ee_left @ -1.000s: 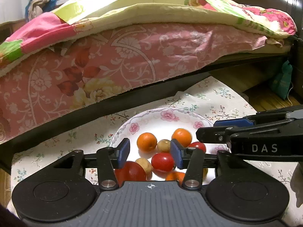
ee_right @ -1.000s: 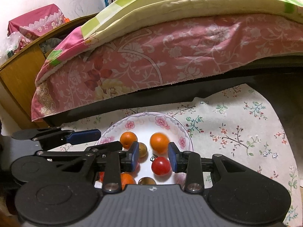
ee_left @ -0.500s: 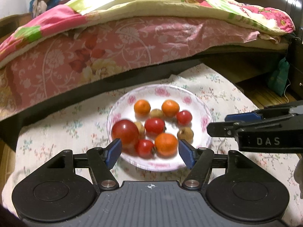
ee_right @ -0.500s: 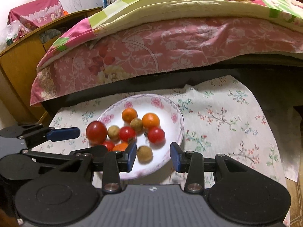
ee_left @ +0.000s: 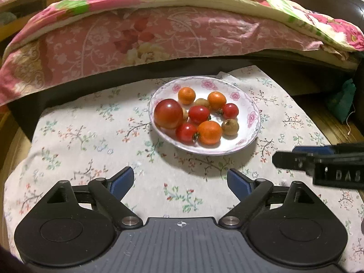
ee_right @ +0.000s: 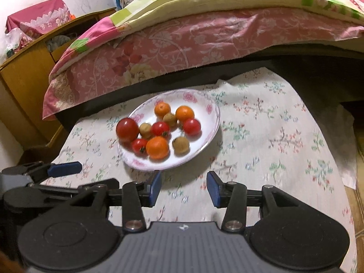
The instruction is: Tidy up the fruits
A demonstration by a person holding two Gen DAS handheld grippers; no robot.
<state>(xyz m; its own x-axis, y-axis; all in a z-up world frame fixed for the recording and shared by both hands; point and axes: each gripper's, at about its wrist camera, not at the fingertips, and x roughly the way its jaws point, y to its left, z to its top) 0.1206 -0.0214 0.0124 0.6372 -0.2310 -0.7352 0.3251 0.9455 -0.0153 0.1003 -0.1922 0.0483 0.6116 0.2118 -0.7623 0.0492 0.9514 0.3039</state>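
A white floral plate (ee_left: 252, 116) (ee_right: 211, 116) sits on a floral cloth and holds several fruits: a large red tomato (ee_left: 168, 113) (ee_right: 127, 129), small red tomatoes (ee_left: 199, 114), orange mandarins (ee_left: 209, 132) (ee_right: 157, 147) and small brown fruits (ee_left: 230, 126) (ee_right: 180, 145). My left gripper (ee_left: 180, 180) is open and empty, held back from the plate's near side. My right gripper (ee_right: 183, 187) is open and empty, also short of the plate; it shows at the right of the left wrist view (ee_left: 318, 163).
The floral cloth (ee_left: 91, 141) (ee_right: 273, 136) covers a low table. A bed with a pink floral sheet (ee_left: 159, 31) and quilt runs behind it. A wooden cabinet (ee_right: 25, 77) stands at the left. A green bag (ee_left: 341, 102) lies on the floor at the right.
Both grippers have drawn back and up from over the plate, and both have opened wider. All the fruits stay on the plate.
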